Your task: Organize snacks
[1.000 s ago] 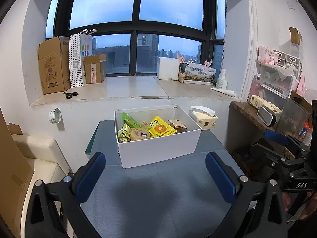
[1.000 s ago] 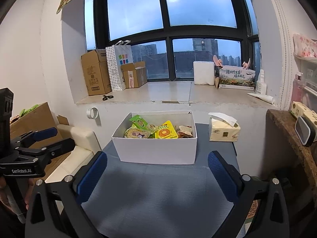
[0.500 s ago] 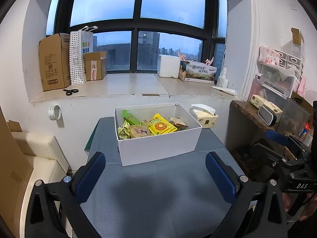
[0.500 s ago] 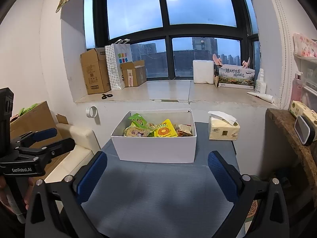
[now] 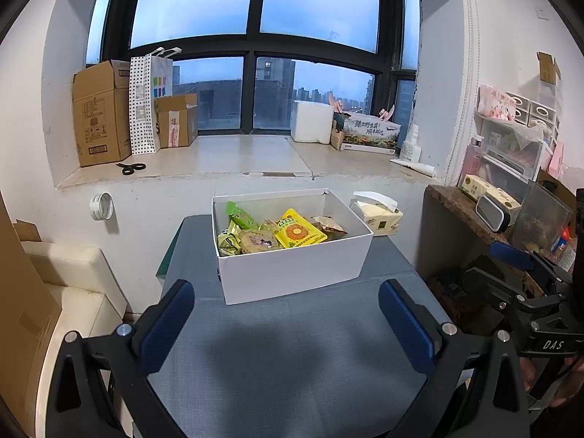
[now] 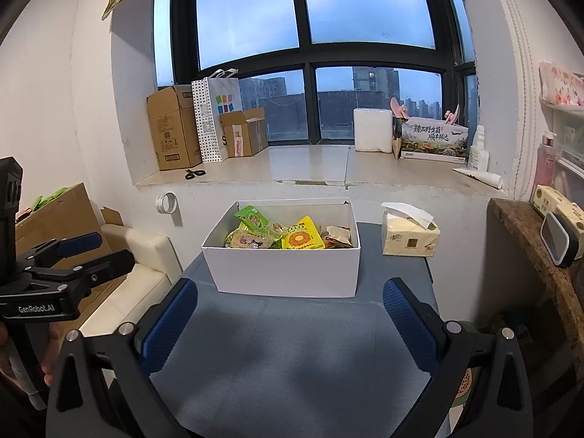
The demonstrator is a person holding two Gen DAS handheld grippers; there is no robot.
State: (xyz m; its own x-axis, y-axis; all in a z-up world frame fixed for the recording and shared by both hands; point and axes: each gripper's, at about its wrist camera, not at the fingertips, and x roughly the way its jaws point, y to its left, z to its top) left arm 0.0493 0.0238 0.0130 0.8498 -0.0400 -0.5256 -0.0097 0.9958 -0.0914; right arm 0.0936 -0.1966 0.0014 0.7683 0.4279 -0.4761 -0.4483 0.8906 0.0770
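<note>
A white box stands at the far side of a blue-grey table. It holds several snack packets, among them a yellow packet and green packets. My left gripper is open and empty, above the table short of the box. My right gripper is open and empty, likewise short of the box. Each gripper also shows at the edge of the other's view, the right one and the left one.
A tissue pack sits right of the box. A windowsill behind holds cardboard boxes, a paper bag and scissors. A cream seat is at left, a cluttered side shelf at right.
Both grippers have tilted or drifted slightly, so the box sits a little lower in each view. Nothing on the table has moved.
</note>
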